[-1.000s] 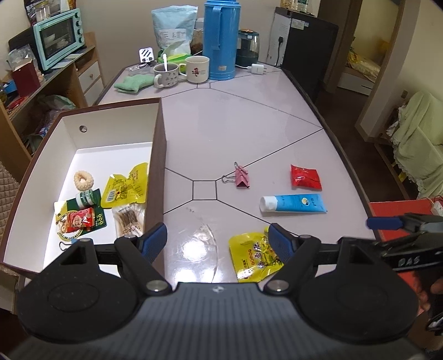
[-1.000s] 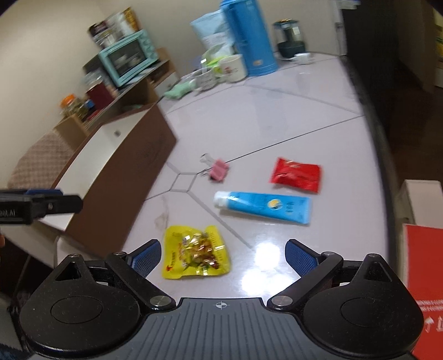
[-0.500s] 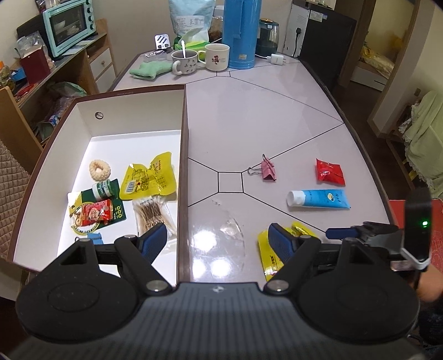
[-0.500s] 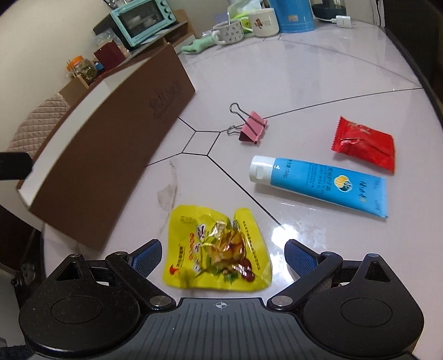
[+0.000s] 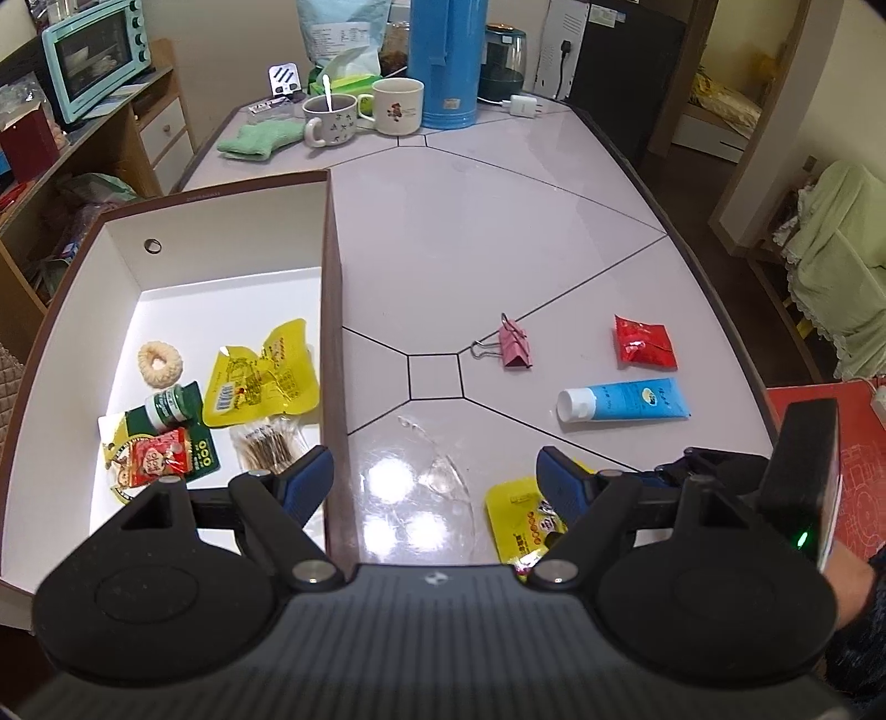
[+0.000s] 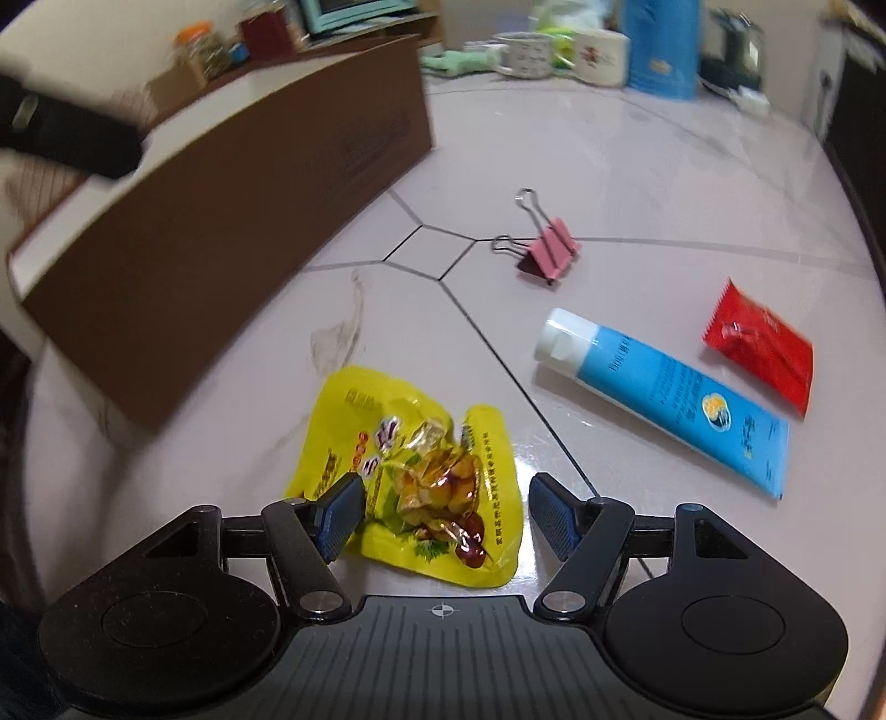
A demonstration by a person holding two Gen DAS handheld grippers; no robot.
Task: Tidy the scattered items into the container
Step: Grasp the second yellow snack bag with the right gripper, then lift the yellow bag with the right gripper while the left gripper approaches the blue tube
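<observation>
My left claw hides most of the yellow snack packet. In the right wrist view the brown box is smeared with blur, its inside hidden, and the mugs behind are unreadable.

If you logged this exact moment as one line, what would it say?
right gripper: open, straddling yellow snack packet | left gripper: open, idle over box edge | binder clip, blue tube, red packet: on table

Bright overhead indoor light throws round glare patches on the glossy worktop in the left wrist view, which is sharp, whereas the right wrist view is motion-blurred, worst at the box, with fisheye bending at all edges.
</observation>
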